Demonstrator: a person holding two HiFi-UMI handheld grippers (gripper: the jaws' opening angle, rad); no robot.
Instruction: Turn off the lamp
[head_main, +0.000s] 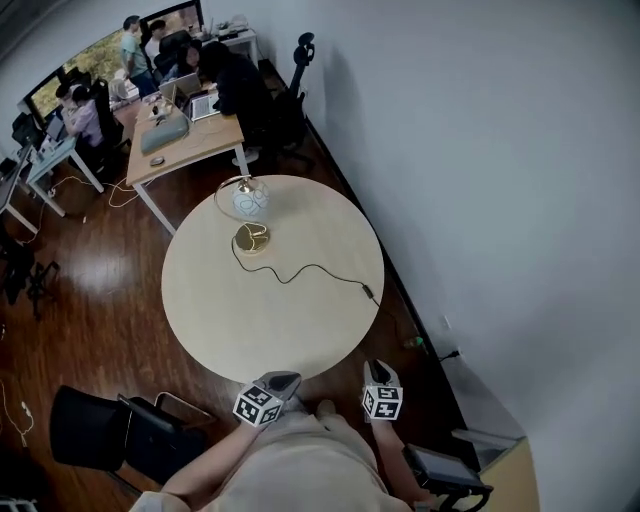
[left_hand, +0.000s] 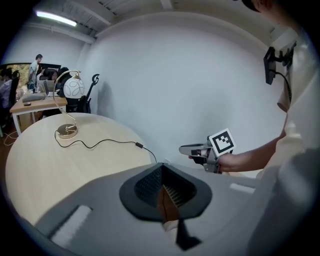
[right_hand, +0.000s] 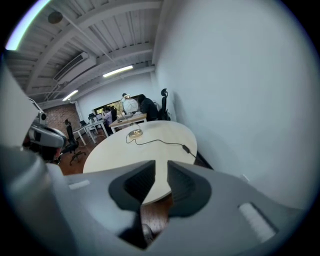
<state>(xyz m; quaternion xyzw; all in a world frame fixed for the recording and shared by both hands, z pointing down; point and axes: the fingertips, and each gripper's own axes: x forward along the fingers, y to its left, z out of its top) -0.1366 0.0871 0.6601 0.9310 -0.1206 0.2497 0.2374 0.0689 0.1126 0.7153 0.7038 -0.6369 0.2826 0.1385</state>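
Lamp (head_main: 249, 200) stands at the far side of the round table (head_main: 220, 320), its white globe hanging from a curved brass arm over a round brass base (head_main: 251, 237); a black cord (head_main: 300, 270) snakes from the base toward your right and carries a small inline switch (head_main: 368, 293) near the table's right edge, well apart from both your claws; whether the globe is lit is hard to tell. Your left gripper (left_hand: 162, 195) is clenched on nothing, its pads meeting along a seam; your right gripper (right_hand: 160, 182) is released, the gap between its jaws showing only tabletop and floor; both hover at the near edge of the table, close to your body, touching neither lamp nor cord. You are at the approach, by my reading; the switching itself is not yet begun. The next move likely calls for carrying your right gripper out over the table to that switch on the cord, since it lies on your right side, then pressing it with a jaw tip; if the control sits on the base instead, you will need a longer reach across.
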